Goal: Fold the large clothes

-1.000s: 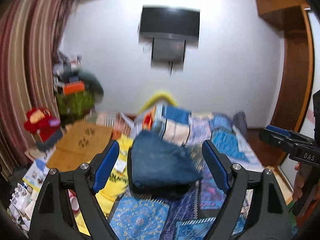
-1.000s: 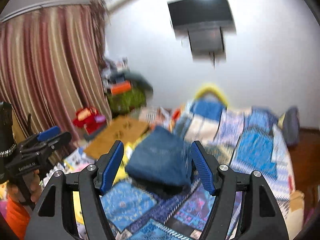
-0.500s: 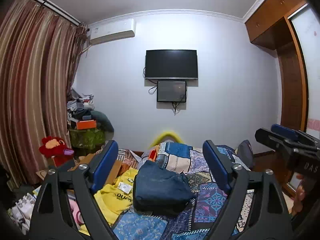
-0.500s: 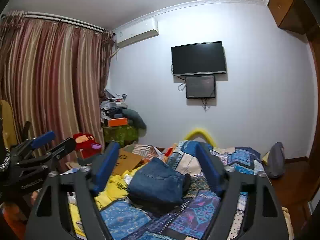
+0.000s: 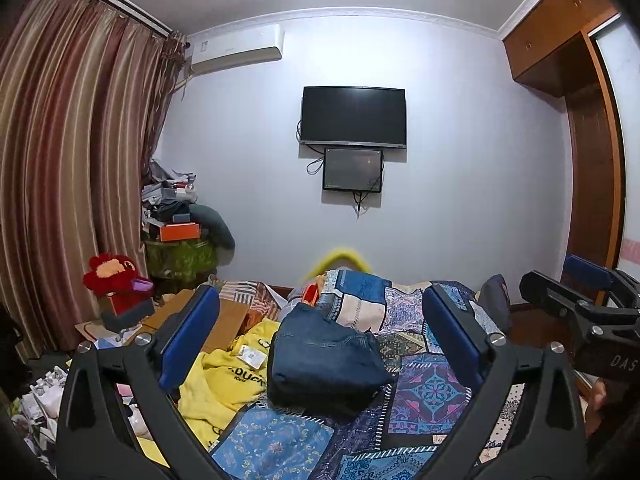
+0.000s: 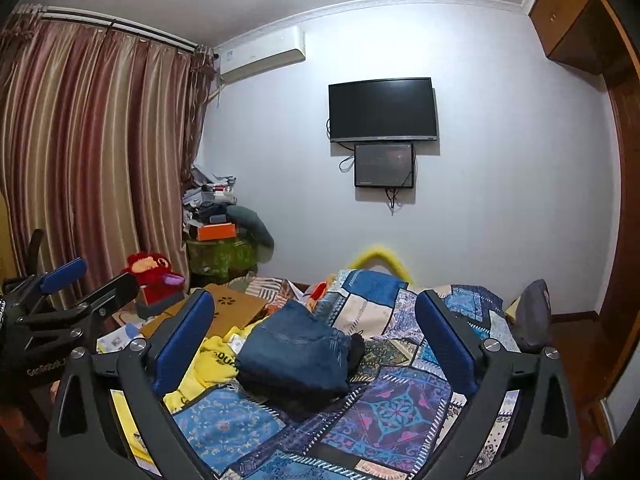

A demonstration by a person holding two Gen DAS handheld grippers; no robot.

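With both your left gripper [image 5: 318, 342] and right gripper [image 6: 314, 340] empty, jaws opening, leave the folded jeans [image 5: 326, 360] at twelve o'clock and reach the yellow garment [image 5: 224, 380] at ten o'clock.

My left gripper [image 5: 320, 336] is a black frame with two blue-padded fingers [image 5: 188, 336] and silver screws at the joints. My right gripper [image 6: 314, 336] is the same build; beside the left gripper's frame, its black body shows white "DAS" lettering.
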